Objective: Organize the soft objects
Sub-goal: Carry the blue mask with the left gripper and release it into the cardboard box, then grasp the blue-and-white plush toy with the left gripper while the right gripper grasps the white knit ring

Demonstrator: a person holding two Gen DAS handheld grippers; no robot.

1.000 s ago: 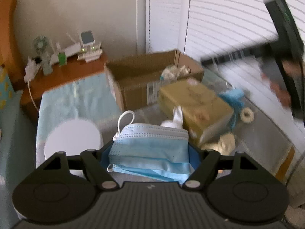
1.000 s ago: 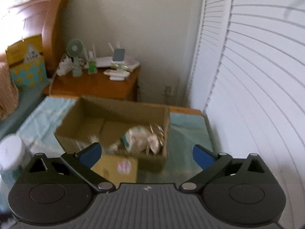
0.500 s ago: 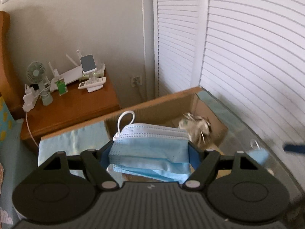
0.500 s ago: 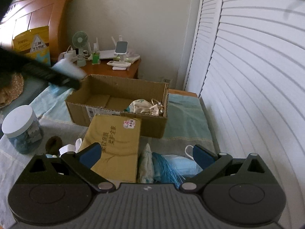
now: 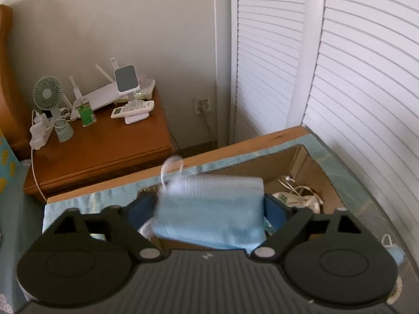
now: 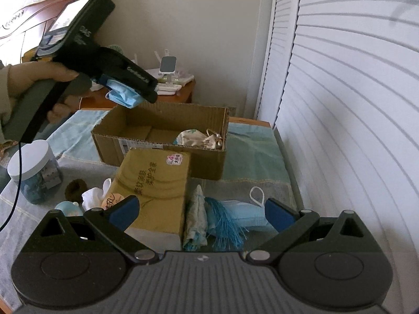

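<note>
Tissue box (image 6: pixel 154 180) stands touching cardboard box (image 6: pixel 162 141), jar (image 6: pixel 34 172) leftward.

The left wrist view looks steeply down from close above the box (image 5: pixel 296 162), facing the nightstand (image 5: pixel 99 144) and wall corner. The right wrist view sits farther back, over the bed's near edge, facing likewise. Both share the box (image 6: pixel 167 141), nightstand and louvred doors (image 6: pixel 340 78).

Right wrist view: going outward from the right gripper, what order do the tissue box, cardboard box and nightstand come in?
1. Tissue box: just ahead of the right gripper, left of centre.
2. Cardboard box: behind it, mid-table.
3. Nightstand: farthest, against the back wall.
</note>
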